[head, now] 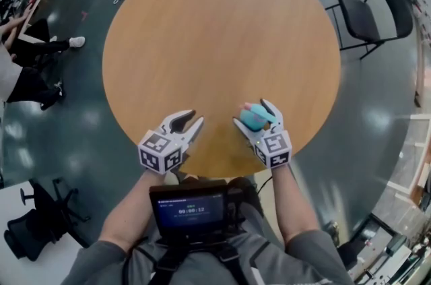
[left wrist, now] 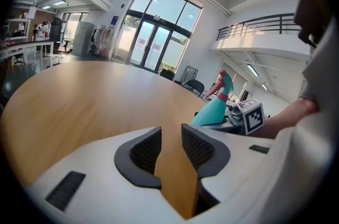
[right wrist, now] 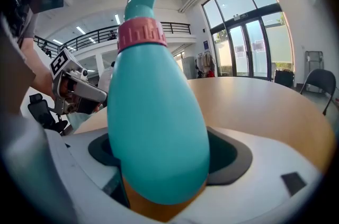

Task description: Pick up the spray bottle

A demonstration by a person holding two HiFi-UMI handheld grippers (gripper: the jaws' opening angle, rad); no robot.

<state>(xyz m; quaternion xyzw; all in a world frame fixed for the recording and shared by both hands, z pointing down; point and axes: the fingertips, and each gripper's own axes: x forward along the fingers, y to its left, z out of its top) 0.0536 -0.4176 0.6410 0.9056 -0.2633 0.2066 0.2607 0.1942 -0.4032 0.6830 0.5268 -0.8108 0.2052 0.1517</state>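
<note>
The teal spray bottle [head: 253, 118] with its pink collar stands between the jaws of my right gripper [head: 252, 112], near the front edge of the round wooden table [head: 222, 27]. In the right gripper view the bottle [right wrist: 156, 122] fills the gap, and the dark pads [right wrist: 235, 157] close against its sides. My left gripper [head: 192, 118] hovers over the table edge a little to the left, apart from the bottle. Its jaws stand slightly apart with only bare wood showing between them [left wrist: 170, 135]. From there the bottle [left wrist: 214, 109] leans to the right, beside the right gripper's marker cube [left wrist: 249, 116].
A black folding chair [head: 374, 17] stands off the table's right side. A seated person [head: 27, 54] is at the far left, and a black office chair [head: 34, 223] at the lower left. A small screen [head: 188, 209] hangs at my chest.
</note>
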